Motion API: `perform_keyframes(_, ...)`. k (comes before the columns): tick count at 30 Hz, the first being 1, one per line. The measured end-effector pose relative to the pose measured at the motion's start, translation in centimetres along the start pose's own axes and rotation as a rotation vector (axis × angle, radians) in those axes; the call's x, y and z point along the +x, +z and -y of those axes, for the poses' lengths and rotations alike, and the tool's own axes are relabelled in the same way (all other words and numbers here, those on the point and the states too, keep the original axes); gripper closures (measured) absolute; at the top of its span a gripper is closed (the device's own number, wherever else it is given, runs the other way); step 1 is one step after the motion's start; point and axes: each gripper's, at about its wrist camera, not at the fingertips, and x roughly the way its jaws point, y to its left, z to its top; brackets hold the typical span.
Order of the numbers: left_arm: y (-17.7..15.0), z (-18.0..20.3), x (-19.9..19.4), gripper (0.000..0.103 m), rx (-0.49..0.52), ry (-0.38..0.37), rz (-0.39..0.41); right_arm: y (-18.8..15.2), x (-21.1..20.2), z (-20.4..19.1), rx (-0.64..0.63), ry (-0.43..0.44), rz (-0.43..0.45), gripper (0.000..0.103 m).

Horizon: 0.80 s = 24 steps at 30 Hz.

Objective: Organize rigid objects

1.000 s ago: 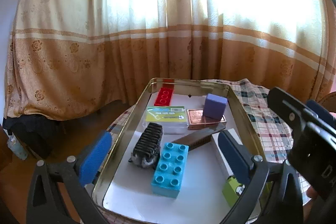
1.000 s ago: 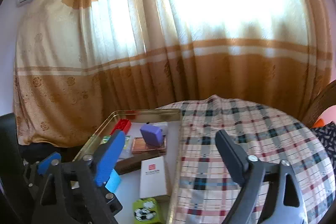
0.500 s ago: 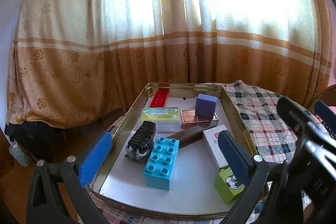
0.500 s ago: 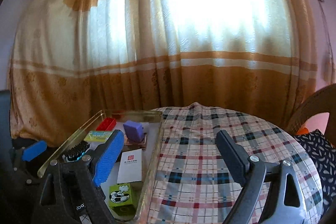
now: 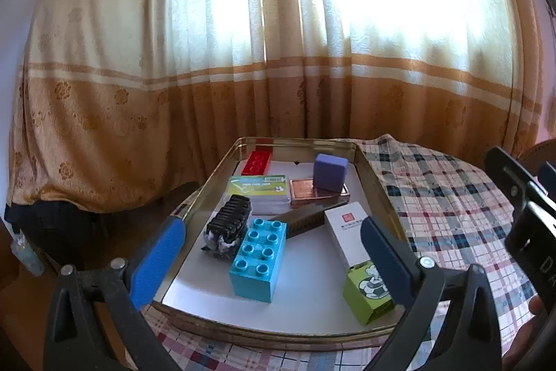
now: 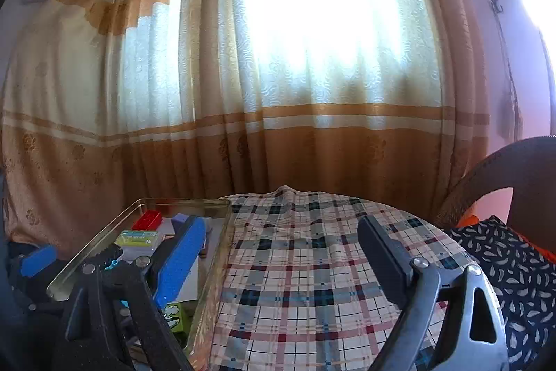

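Toys fill my tin tray (image 5: 373,178) at the frame's middle: blue brick (image 5: 259,259), purple block (image 5: 330,171). My left gripper (image 5: 274,258) and right gripper (image 6: 279,258) both gape wide, holding nothing.

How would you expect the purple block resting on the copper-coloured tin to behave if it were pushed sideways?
The purple block looks rigid, so it should keep its shape. It sits on the copper-coloured tin, whose lid looks smooth, so it would probably slide rather than tip. Near the tin's right end, a rightward push might drop it onto the tray floor.
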Motion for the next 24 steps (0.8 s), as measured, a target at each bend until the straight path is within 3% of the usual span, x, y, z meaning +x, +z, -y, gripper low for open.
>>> perform_keyframes(16,-0.4,1.7,-1.6,0.0,0.045,-0.026,0.055,-0.1,-1.0,-0.3,-0.022,-0.041,0.024,0.012)
perform_keyframes(24,-0.4,1.3,-1.6,0.0,0.02,-0.024,0.055,-0.2,-1.2,-0.7,-0.034,-0.045,0.033,0.012)
